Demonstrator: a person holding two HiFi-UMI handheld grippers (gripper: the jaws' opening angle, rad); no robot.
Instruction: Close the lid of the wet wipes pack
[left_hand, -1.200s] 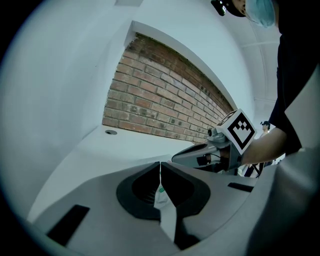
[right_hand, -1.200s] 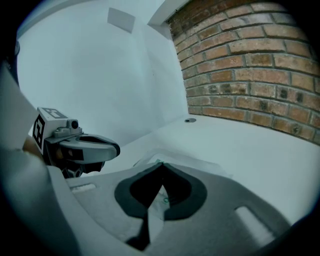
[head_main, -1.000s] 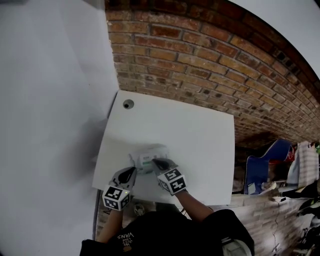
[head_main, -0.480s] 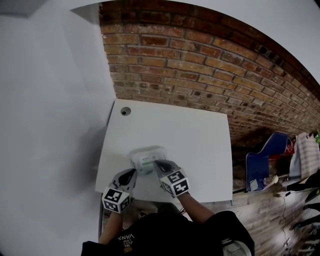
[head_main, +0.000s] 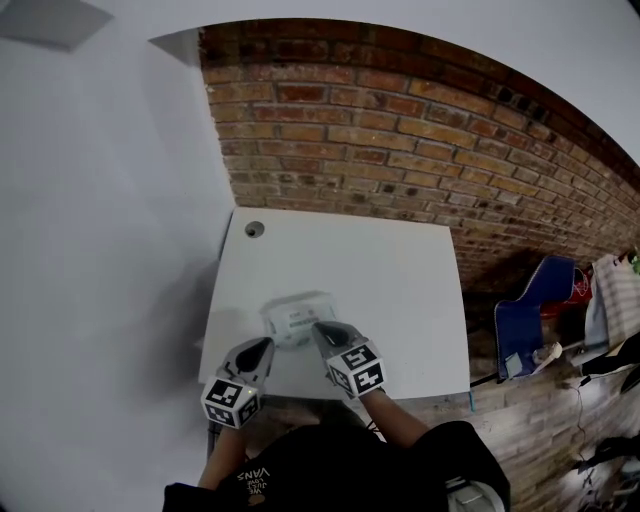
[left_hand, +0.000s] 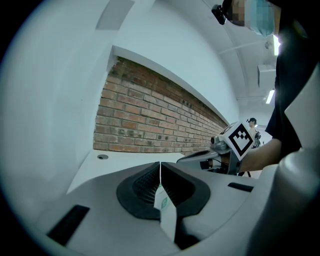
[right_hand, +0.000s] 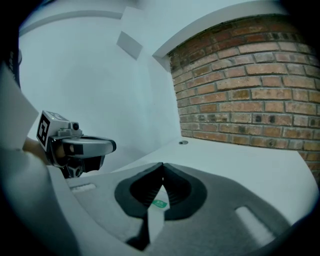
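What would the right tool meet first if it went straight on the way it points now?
Most likely the pack: in the head view the right tool, shut, points at its near edge, close or touching. Its own view shows no pack, so height is unclear.

- One worktop (head_main: 390, 290), with one round hole (head_main: 254, 229) in it.
- One wet wipes pack (head_main: 297, 318).
- Two grippers: left gripper (head_main: 266, 344), right gripper (head_main: 319, 328).
- One brick wall (head_main: 400, 150).

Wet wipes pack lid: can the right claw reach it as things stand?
Likely yes: the right claw is right at the wet wipes pack, jaws together, nothing in between.
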